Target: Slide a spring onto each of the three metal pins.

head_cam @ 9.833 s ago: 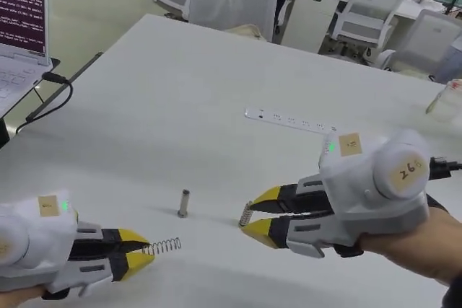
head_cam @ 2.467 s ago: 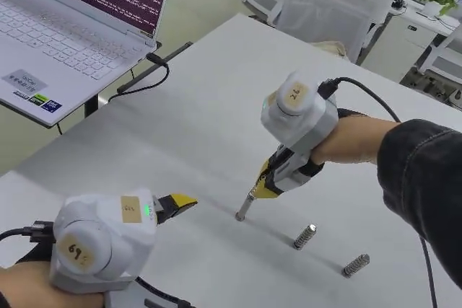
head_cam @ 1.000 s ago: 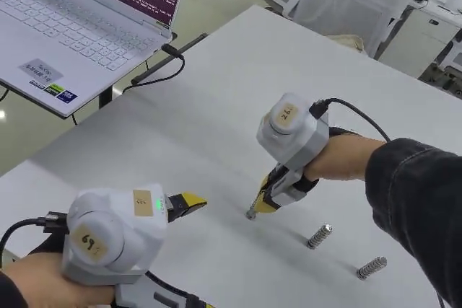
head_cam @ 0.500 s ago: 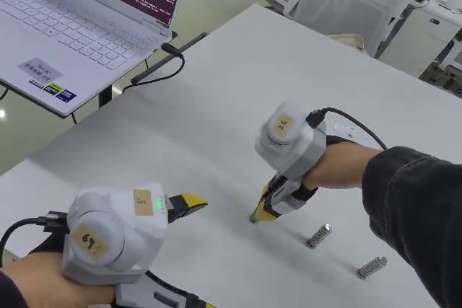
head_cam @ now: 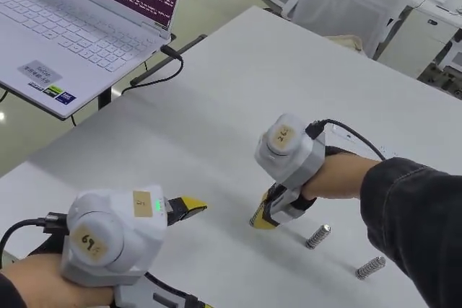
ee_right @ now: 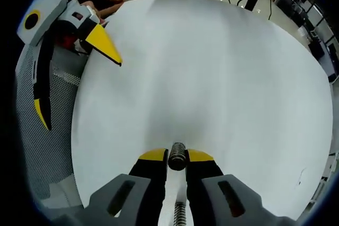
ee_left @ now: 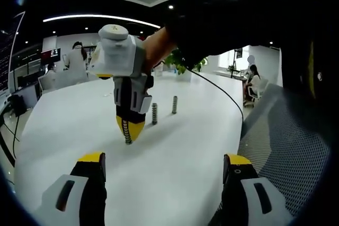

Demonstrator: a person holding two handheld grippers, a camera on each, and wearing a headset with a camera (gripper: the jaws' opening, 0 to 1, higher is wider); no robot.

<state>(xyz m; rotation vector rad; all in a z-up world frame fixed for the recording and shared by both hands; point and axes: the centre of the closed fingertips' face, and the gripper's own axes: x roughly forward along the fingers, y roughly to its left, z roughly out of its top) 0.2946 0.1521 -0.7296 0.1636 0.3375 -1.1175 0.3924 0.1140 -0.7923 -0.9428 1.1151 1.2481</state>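
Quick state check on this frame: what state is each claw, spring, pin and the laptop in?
right claw: shut on spring, tips down at the table
spring: upright, pinched between the right claw's tips
left claw: open, empty
sprung pin nearer the right claw: upright, spring on it
other sprung pin: upright, spring on it
laptop: lid open, screen lit
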